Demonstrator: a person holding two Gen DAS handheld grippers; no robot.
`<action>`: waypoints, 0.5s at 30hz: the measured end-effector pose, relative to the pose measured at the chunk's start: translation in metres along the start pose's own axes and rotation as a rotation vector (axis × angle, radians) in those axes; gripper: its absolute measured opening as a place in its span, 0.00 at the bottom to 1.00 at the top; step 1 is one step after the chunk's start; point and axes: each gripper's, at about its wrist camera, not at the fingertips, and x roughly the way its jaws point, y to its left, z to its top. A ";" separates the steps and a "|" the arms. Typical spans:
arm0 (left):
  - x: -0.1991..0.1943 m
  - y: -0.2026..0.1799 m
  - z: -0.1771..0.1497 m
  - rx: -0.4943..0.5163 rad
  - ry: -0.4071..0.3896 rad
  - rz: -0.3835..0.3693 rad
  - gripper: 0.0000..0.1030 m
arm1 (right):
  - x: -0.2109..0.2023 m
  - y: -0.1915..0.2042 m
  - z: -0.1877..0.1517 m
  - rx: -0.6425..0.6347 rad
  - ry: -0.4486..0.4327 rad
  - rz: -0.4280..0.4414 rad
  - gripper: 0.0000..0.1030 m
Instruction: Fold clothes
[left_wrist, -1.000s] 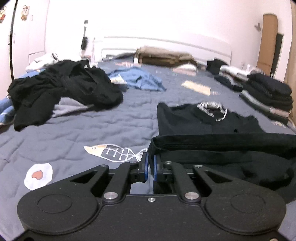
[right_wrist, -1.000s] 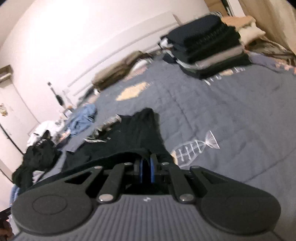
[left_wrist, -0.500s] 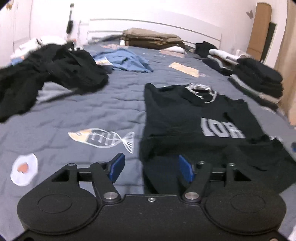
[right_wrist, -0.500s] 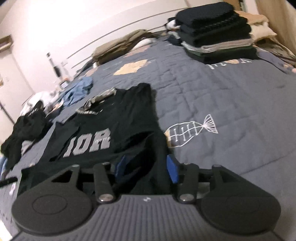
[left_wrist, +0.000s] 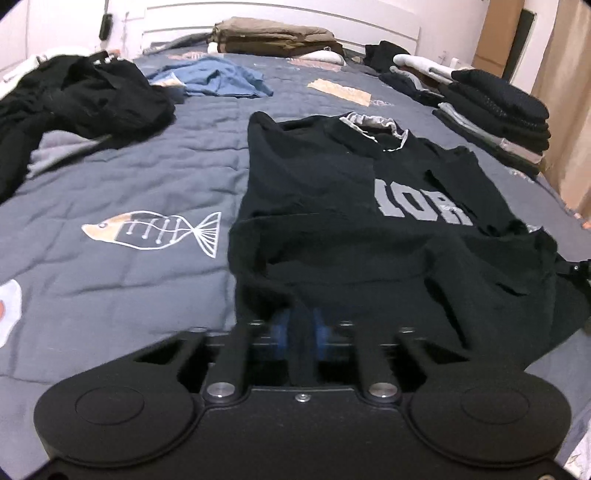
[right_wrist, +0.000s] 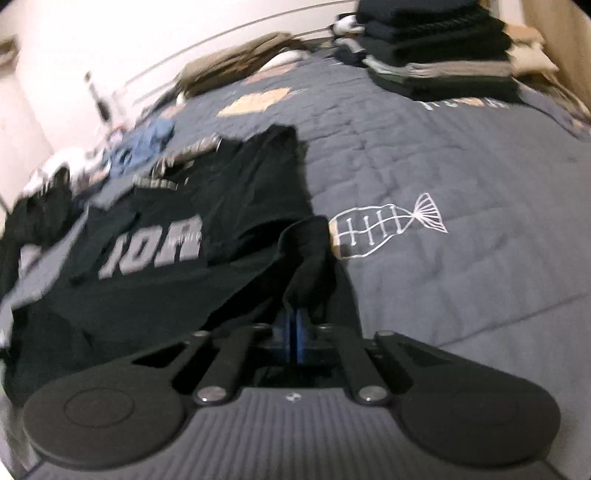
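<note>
Both grippers clamp the black shirt (left_wrist: 332, 192) hem, left gripper (left_wrist: 298, 328) and right gripper (right_wrist: 294, 334) alike (left view blurred); uneven pulling likely skews the fold.

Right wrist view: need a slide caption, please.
Right gripper pinching the near edge of a black lettered shirt spread on a grey quilt.

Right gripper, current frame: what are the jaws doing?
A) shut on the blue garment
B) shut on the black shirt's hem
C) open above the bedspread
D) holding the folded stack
B: in the right wrist view the right gripper has its jaws pinched together on a raised fold of the black shirt.
</note>
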 end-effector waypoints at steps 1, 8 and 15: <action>-0.001 0.001 0.001 -0.005 -0.006 -0.002 0.07 | -0.004 -0.002 0.002 0.023 -0.023 0.013 0.01; -0.022 0.012 0.024 -0.061 -0.146 0.031 0.04 | -0.035 -0.010 0.020 0.130 -0.226 0.010 0.01; 0.004 0.019 0.031 -0.067 -0.111 0.112 0.04 | -0.008 -0.021 0.022 0.120 -0.165 -0.080 0.01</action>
